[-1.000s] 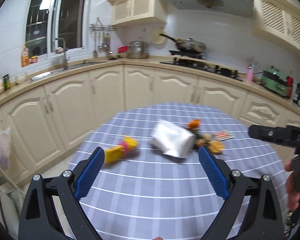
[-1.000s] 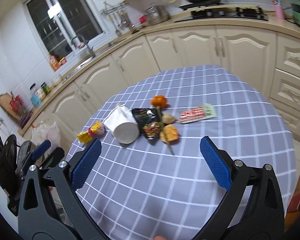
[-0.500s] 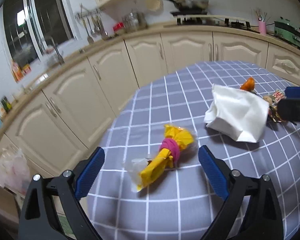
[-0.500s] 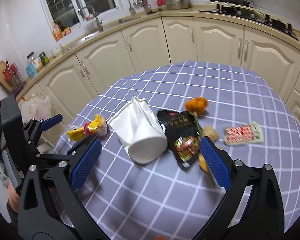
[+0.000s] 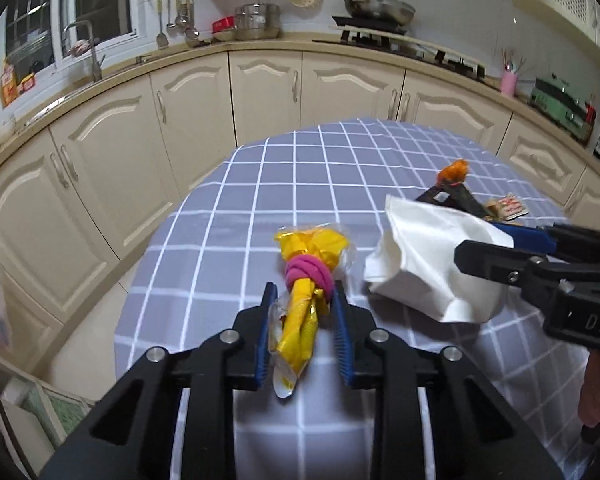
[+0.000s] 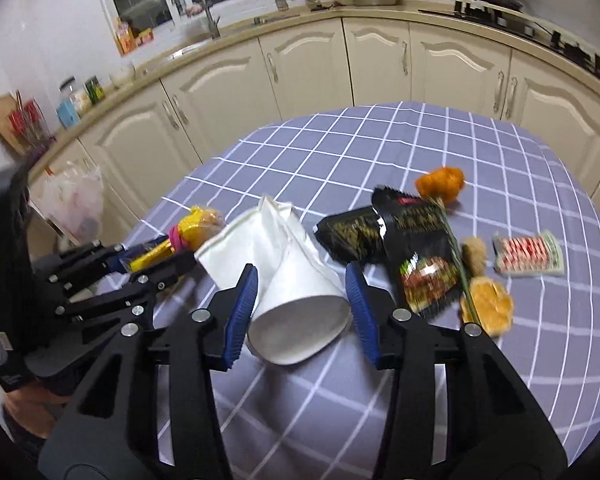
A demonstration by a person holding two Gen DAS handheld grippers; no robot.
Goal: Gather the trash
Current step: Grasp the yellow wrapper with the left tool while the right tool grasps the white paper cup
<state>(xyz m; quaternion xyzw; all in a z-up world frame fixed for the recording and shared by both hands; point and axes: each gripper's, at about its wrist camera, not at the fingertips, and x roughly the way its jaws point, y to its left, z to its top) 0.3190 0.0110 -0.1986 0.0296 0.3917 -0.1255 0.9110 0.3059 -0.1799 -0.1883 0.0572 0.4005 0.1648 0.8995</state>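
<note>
both grippers sit lower and nearer the trash than a second ago; left gripper (image 5: 304, 300) jaws have just been closing, now clamped on the yellow wrapper (image 5: 306, 276) with its pink band, near the table's (image 5: 284, 184) left edge; right gripper (image 6: 302, 284) jaws have just been closing, pads pressing the crushed white paper cup (image 6: 284, 268) lying on its side mid-table; counted: one wrapper, one cup, two black snack bags (image 6: 404, 248), one red-striped packet (image 6: 528, 254), two orange peel scraps (image 6: 440, 189)
</note>
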